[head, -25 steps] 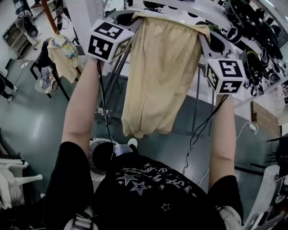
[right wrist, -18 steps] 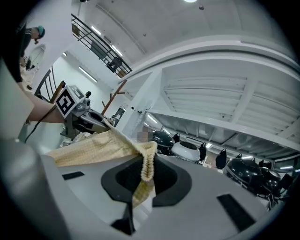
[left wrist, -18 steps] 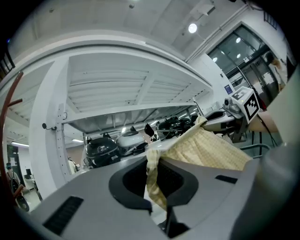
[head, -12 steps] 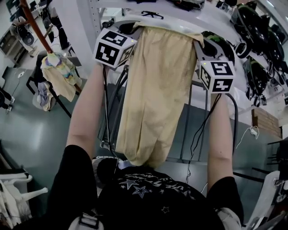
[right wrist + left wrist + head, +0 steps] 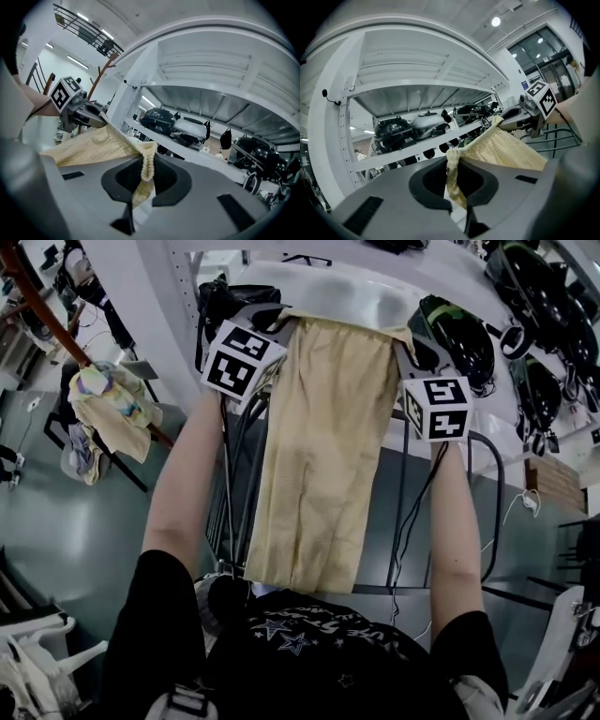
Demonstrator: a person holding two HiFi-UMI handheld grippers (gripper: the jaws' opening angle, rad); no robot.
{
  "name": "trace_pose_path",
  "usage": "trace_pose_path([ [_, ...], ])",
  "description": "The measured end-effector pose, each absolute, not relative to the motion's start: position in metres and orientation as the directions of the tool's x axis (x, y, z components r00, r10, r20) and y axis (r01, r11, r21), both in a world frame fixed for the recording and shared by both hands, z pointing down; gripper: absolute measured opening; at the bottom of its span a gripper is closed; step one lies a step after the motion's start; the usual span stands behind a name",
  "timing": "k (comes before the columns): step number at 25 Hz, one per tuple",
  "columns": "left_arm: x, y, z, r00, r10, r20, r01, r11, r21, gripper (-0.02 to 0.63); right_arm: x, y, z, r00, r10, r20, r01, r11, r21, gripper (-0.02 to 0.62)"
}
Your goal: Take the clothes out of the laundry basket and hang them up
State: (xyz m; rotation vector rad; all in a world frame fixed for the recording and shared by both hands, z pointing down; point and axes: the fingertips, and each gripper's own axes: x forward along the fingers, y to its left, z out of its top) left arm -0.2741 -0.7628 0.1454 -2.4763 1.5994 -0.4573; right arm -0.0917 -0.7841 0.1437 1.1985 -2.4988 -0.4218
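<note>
I am in the hanging step. The yellow garment (image 5: 323, 446) is out of the basket and hangs spread in the air between my two hands, above the bars of a metal rack (image 5: 404, 521), with its lower hem down near my chest.

The left gripper (image 5: 274, 322) has its fingers (image 5: 384, 197) closed on one end of the gathered waistband – in the left gripper view the cloth is pinched in the middle and runs away to the right. The right gripper (image 5: 406, 338) does the same at the other end, its fingers (image 5: 211, 187) shut on the elastic edge. Between them the waistband is pulled almost straight.

For the next move I think I must bring both hands forward and down together, at the same height, so that the cloth folds over one bar of the rack. Which bar is nearest I cannot tell, because the garment covers them. I should release only when the cloth lies on the bar with some length on each side – otherwise it may slip off to the floor.
</note>
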Motion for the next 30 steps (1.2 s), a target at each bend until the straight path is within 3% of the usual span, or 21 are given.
trace_pose_path([
  [18,-0.273,-0.786,0.3,0.309,-0.843,0.441,-0.848,-0.454,-0.273,0.047,-0.094,-0.812,0.307,-0.478,-0.725,0.496,-0.656,0.67,0.347,0.061],
  [25,-0.27,-0.797,0.329,0.271,-0.826,0.494,-0.83,-0.46,-0.315,0.051,-0.093,-0.826,0.336,-0.444,-0.712,0.545,-0.655,0.672,0.345,0.061],
  [30,-0.268,-0.805,0.346,0.236,-0.814,0.531,-0.811,-0.466,-0.353,0.096,-0.093,-0.832,0.356,-0.403,-0.698,0.592,-0.646,0.675,0.357,0.062],
])
